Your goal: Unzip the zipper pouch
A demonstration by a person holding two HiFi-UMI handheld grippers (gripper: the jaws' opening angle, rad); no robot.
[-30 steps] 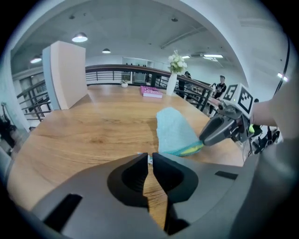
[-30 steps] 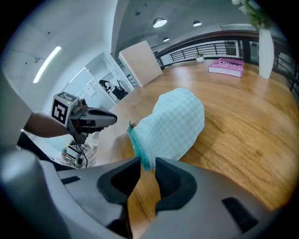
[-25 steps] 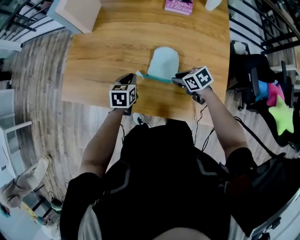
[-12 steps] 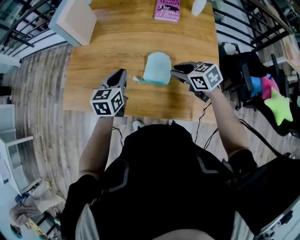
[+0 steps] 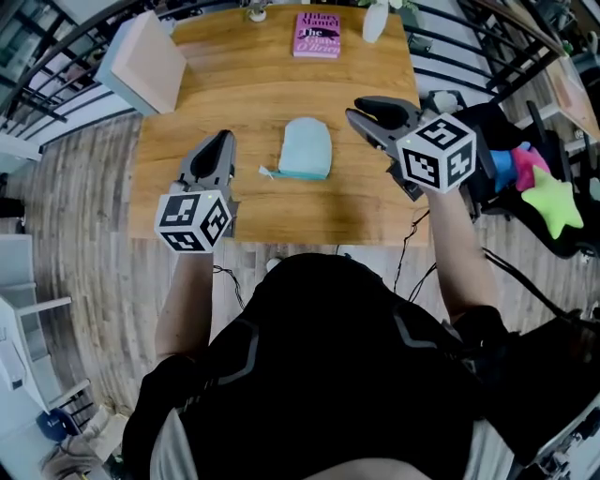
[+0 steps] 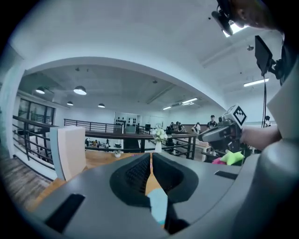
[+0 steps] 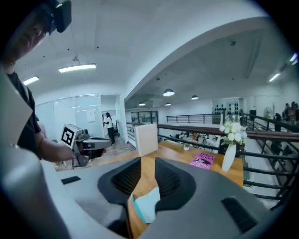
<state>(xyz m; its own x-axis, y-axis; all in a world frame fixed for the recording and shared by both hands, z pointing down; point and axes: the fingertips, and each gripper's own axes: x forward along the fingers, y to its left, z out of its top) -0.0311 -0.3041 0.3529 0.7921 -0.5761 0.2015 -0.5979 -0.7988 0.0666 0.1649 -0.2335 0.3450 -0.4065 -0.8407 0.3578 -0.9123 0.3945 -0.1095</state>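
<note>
A light blue zipper pouch [image 5: 305,150] lies flat on the wooden table [image 5: 253,103], with its teal zipper edge and pull tab toward me. My left gripper [image 5: 223,139] hovers to the pouch's left, apart from it, shut and empty. In the left gripper view the jaws [image 6: 150,163] stand together, and the pouch [image 6: 159,205] shows below them. My right gripper [image 5: 361,108] is raised to the pouch's right. Its jaws are closing with nothing between them. Through their gap in the right gripper view [image 7: 147,172] the pouch [image 7: 145,203] lies far below.
A pink book [image 5: 317,35] and a white vase [image 5: 375,19] stand at the table's far edge. A white box [image 5: 145,61] sits on the far left corner. A dark chair with bright plush toys [image 5: 544,187] stands right of the table.
Both grippers have pulled away from the pouch's ends, outward and upward. The pouch now lies alone on the table between them.
</note>
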